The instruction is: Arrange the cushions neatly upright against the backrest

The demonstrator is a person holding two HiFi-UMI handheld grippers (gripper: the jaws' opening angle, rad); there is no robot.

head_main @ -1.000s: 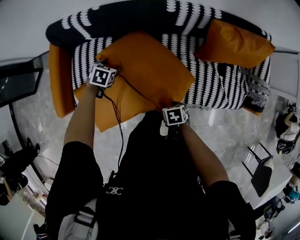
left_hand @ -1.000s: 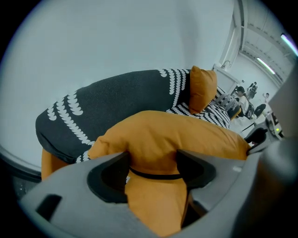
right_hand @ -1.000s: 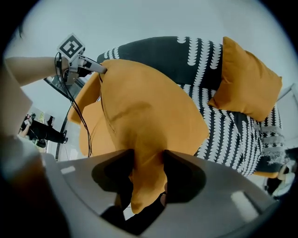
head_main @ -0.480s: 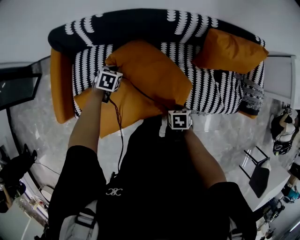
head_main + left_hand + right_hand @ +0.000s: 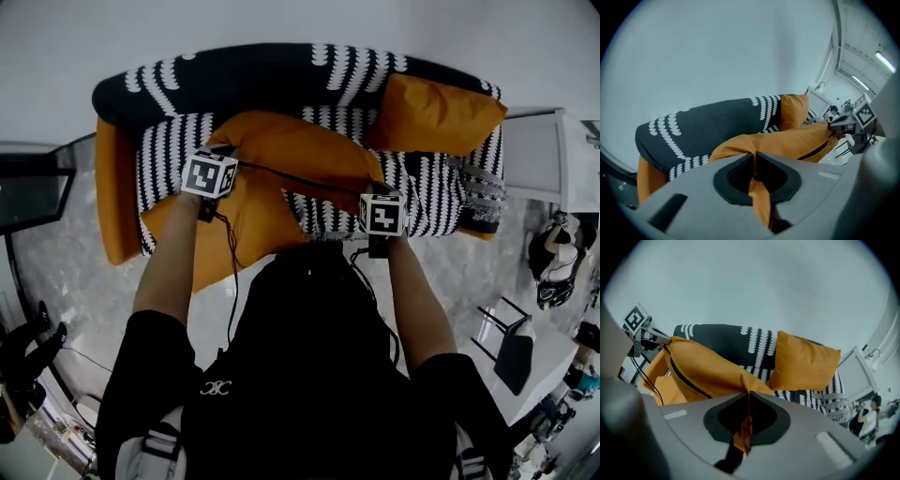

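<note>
Head view, nearest in: the right gripper (image 5: 375,187) is seen pinched tight on a corner of the large orange cushion (image 5: 291,150), with a tongue of orange fabric nipped between its jaws. A little further out and across to the left, the left gripper (image 5: 226,150) is clamped the same way. Its jaws have just been closing, and a fold of the same fabric is caught between them.

So the cushion is slung from gripper to gripper by one edge. The rest is left sagging over the striped seat (image 5: 169,155) and its front.

Now the relation that matters. The cushion's long axis is laid along the length of the sofa, but skewed. The left end is held closer to the backrest (image 5: 253,80), while the right end is kept back towards the person. From both grippers the backrest lies straight beyond the cushion, with bare striped seat between.

To stand the cushion up, it would likely have to be carried away from the person and tipped upright. More travel would be needed at the right end to square it.

Furthest off, at the sofa's right end, the second orange cushion (image 5: 431,112) is already propped against the backrest, near the right gripper's corner but apart from it.
</note>
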